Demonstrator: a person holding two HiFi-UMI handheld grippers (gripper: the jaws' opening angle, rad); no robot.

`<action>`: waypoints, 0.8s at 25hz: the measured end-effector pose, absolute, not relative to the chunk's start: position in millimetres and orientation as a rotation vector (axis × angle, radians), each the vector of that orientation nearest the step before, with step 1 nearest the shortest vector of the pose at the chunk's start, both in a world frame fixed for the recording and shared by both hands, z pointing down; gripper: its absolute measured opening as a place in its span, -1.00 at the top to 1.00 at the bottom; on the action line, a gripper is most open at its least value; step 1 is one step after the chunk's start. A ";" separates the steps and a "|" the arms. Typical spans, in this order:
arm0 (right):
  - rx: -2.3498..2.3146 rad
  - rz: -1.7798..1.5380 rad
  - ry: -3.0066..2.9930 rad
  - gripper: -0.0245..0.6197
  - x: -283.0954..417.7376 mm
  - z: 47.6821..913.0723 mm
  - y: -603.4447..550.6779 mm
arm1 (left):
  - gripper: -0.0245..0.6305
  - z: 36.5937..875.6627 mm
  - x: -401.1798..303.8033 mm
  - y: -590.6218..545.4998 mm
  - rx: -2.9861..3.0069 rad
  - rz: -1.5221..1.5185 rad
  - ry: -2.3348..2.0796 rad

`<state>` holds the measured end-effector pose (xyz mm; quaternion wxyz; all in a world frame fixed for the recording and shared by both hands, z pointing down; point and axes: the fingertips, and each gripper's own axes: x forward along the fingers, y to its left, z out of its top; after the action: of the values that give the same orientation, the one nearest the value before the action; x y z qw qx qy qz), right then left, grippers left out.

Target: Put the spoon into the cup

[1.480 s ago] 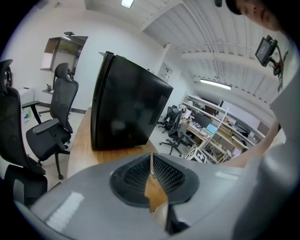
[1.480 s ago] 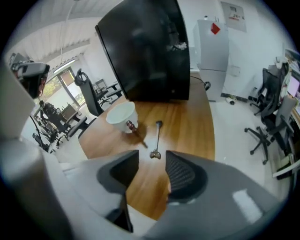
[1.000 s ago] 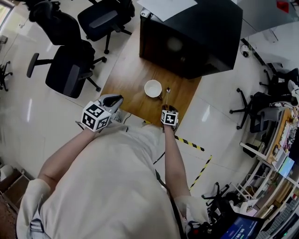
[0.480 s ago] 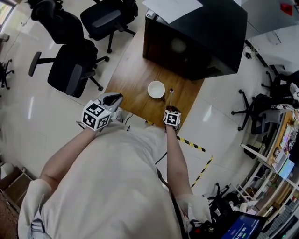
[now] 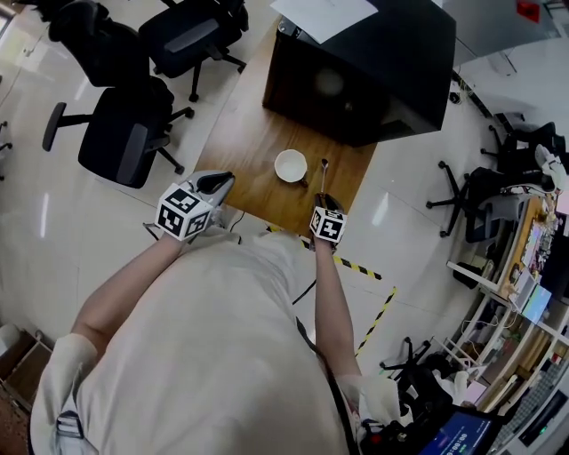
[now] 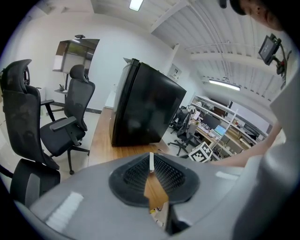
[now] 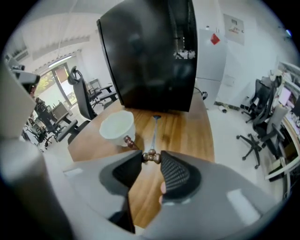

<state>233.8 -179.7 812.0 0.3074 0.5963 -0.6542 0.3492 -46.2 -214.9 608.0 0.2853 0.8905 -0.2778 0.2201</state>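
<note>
The left tongs (image 6: 150, 161) sit at the near left edge of the desk (image 7: 187, 136). Their pads are drawn together at the tips, with only a thin wedge of wood showing behind, and nothing is between them.

The right tongs (image 7: 151, 159) point steeply down at the near right part of the desk. Their jaws have just been closing and now stand narrow, pinching the brown beaded end of the spoon (image 7: 154, 133). The spoon runs straight away from the tongs, with its bowl towards the far side. Whether that end rests on the wood or hangs just above it cannot be told.

The white cup (image 7: 117, 125) stands upright just left of the spoon and apart from it. Its brown handle is turned towards the tongs, and there is nothing in it.

Beyond both, a big black box (image 7: 150, 51) fills the far end of the desk, with a sheet of paper (image 5: 324, 13) lying on top. Black office chairs (image 5: 124, 138) stand on the pale floor to the left. A strip of yellow-and-black tape (image 5: 356, 267) marks the floor by the near right corner.
</note>
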 end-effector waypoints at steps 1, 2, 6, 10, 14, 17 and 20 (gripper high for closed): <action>1.585 0.921 -1.743 0.53 231.1 803.0 -180.0 | 0.92 607.8 -46.7 -215.0 2.385 0.586 -0.737; 1.591 0.920 -1.755 0.53 227.5 794.4 -179.6 | 0.92 607.2 -47.2 -214.8 2.389 0.583 -0.731; 1.590 0.923 -1.804 0.53 208.4 766.2 -175.4 | 0.92 602.3 -49.7 -212.9 2.404 0.560 -0.706; 1.554 0.944 -1.840 0.53 188.6 755.4 -175.6 | 0.92 598.2 -52.6 -213.9 2.412 0.529 -0.694; 1.508 0.944 -1.848 0.53 174.5 754.0 -176.6 | 0.92 597.8 -54.4 -214.9 2.410 0.510 -0.681; 1.489 0.945 -1.840 0.53 170.0 754.2 -180.1 | 0.92 597.3 -52.8 -213.7 2.413 0.500 -0.676; 1.459 0.959 -1.835 0.53 161.3 755.8 -180.9 | 0.92 596.6 -54.9 -213.3 2.410 0.491 -0.685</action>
<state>161.3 -180.9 755.8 0.2995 0.5495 -0.6912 0.3612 -54.9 -213.3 596.6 0.2898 0.9034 -0.2567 0.1842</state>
